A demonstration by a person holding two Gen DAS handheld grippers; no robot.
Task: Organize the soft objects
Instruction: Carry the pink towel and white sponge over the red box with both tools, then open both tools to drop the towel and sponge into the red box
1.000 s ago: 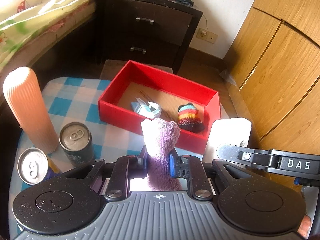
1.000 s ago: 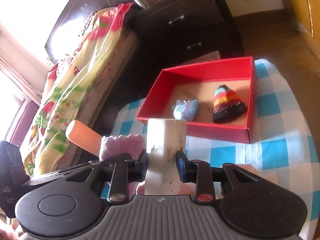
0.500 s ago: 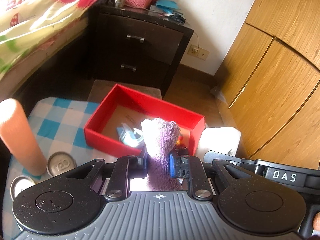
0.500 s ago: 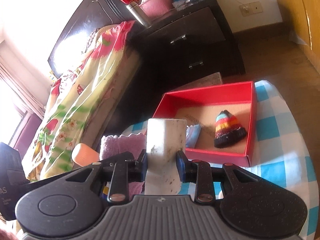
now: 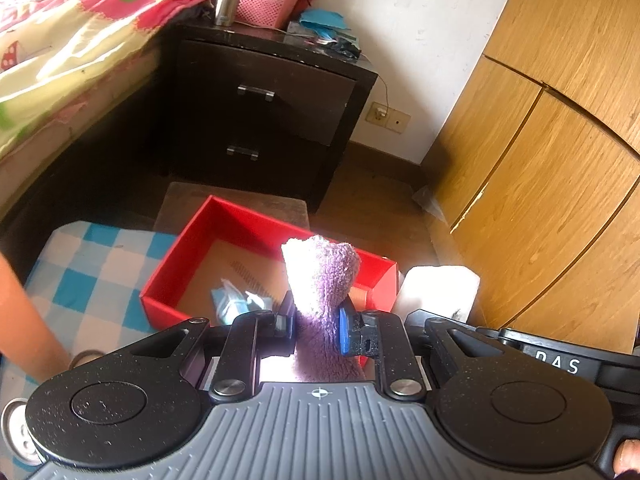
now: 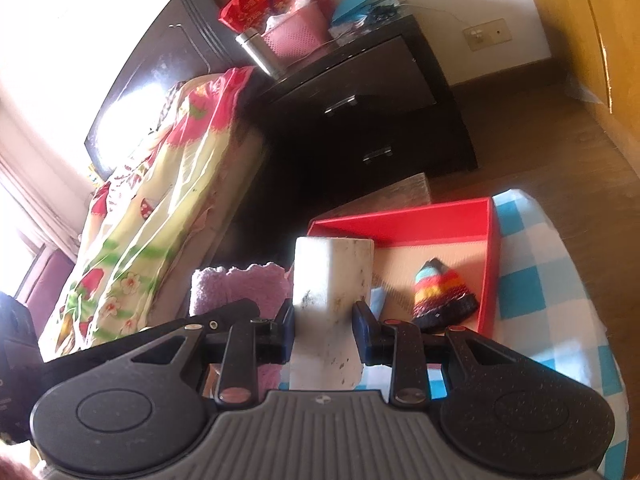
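My left gripper is shut on a fluffy purple cloth, held upright above the near edge of a red box. My right gripper is shut on a white sponge block, held just right of the left gripper; the block also shows in the left wrist view, and the purple cloth shows in the right wrist view. The red box holds a light blue cloth and a striped knitted hat.
The box stands on a blue-and-white checked table. An orange ribbed cylinder and a can top stand at the table's left. A dark nightstand, a bed and wooden wardrobe doors surround it.
Both grippers have risen and tilted up with their loads; the table and box now sit lower in both views, and the cans have mostly dropped out of sight.
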